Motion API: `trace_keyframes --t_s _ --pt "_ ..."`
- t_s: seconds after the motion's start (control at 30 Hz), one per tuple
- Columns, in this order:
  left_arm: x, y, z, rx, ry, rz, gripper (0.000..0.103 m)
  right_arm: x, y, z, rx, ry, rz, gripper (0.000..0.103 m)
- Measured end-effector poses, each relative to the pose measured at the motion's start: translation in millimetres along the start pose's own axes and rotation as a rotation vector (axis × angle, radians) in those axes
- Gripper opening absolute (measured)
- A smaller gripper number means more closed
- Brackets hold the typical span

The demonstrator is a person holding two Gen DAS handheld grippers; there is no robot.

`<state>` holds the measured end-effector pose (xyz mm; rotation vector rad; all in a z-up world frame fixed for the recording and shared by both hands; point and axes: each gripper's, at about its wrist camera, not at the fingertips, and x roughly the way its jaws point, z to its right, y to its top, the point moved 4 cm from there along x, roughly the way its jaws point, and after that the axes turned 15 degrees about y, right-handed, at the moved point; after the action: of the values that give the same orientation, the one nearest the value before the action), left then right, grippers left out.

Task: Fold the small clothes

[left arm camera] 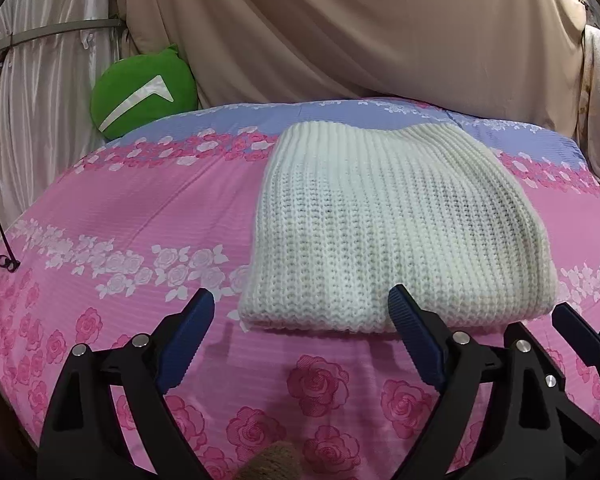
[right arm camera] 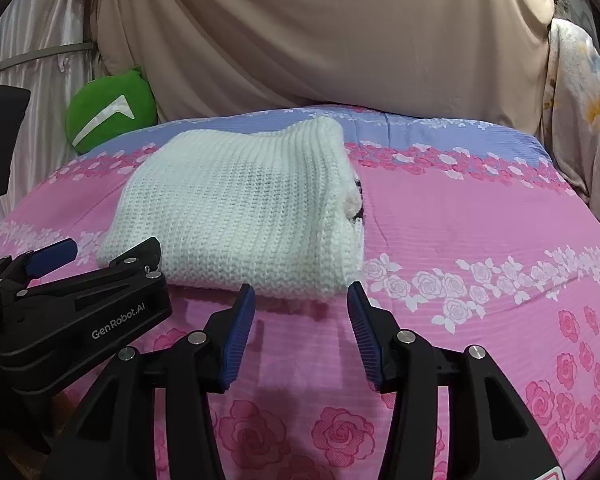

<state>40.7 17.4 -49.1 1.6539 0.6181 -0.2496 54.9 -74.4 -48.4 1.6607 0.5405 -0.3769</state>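
A white ribbed knit garment (left arm camera: 392, 224) lies folded into a thick rectangle on the pink rose-print bed cover (left arm camera: 120, 208). It also shows in the right wrist view (right arm camera: 240, 208), where a dark bit sticks out at its right side. My left gripper (left arm camera: 302, 304) is open and empty just in front of the garment's near edge, toward its left corner. My right gripper (right arm camera: 302, 296) is open and empty in front of the near right corner. The left gripper's body (right arm camera: 80, 304) shows at the left of the right wrist view; the right gripper's fingers (left arm camera: 572, 320) show at the right of the left wrist view.
A green round cushion (left arm camera: 140, 92) leans at the back left of the bed. Beige drapes (left arm camera: 360, 28) hang behind the bed. A floral cloth (right arm camera: 576, 112) hangs at the right. The bed cover turns blue (right arm camera: 420, 128) at the far end.
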Motion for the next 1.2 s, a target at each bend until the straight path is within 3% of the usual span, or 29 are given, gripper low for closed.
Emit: trace_keyframes --t_s 0.13,0.4,1.2 --pt "-4 2 -2 -0.018 -0.007 0.024 0.098 1 0 -2 0.007 0.015 -0.001 0.049" --pt "4 3 -2 -0.029 -0.031 -0.018 0.098 3 0 -2 0.021 0.013 -0.003 0.049" --pt "6 -1 1 -0.010 0.007 -0.027 0.098 7 -1 2 0.026 0.003 -0.018 0.049"
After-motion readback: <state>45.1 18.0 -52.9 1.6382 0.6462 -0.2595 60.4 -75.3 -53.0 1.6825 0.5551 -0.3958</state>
